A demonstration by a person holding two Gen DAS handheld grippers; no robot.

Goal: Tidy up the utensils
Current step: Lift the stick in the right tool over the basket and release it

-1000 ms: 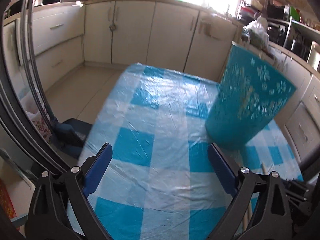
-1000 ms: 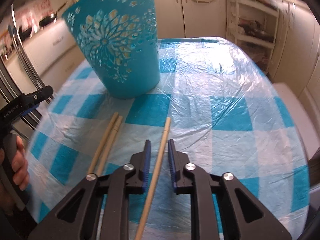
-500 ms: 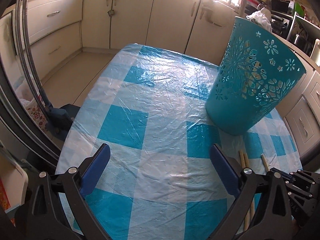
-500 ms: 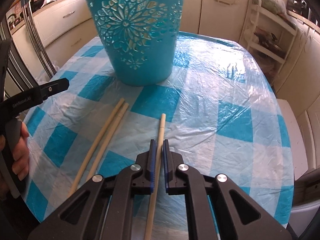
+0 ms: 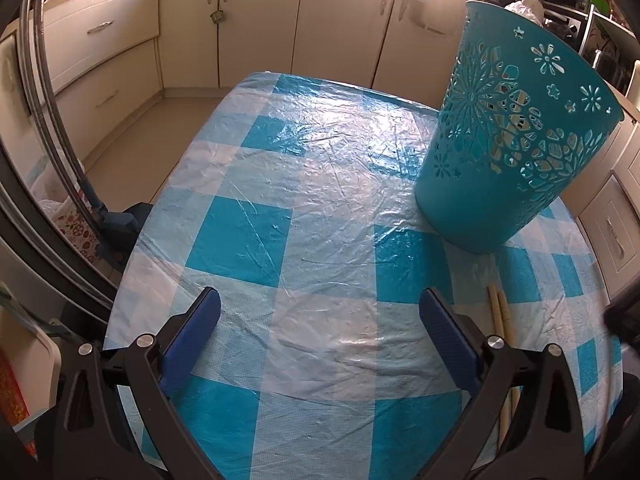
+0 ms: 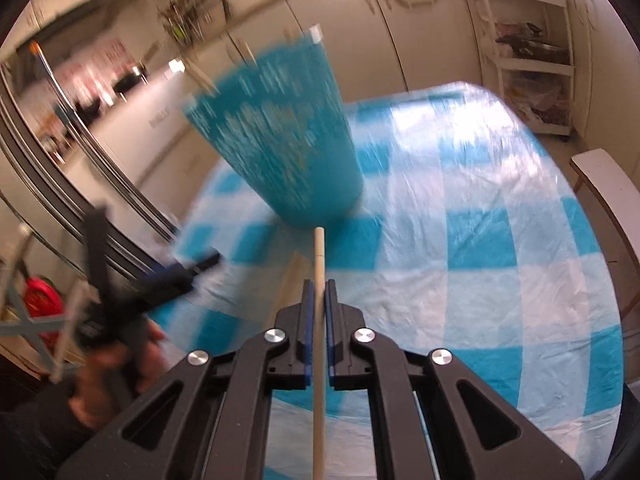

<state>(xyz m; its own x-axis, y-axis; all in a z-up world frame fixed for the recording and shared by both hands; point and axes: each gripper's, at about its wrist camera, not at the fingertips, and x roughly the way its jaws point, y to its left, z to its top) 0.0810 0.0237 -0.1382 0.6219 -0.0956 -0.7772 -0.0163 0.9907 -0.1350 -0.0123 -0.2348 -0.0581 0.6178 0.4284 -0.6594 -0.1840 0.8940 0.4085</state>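
The right gripper (image 6: 317, 292) clamps one wooden stick (image 6: 319, 264) between its fingers, clear of the checked surface (image 6: 460, 280), tip toward the teal basket (image 6: 280, 136). The left gripper (image 5: 320, 320) hovers with fingers wide and empty. Two sticks (image 5: 500, 312) lie beside the basket.

A: Cream cabinets (image 5: 340, 20) are wrapping around the whole kitchen, and sunlight is pouring in over the counter.

B: Yep, the beige tile floor (image 5: 132, 140) is catching some glare, and white open shelves (image 6: 528, 60) are standing off to one side.
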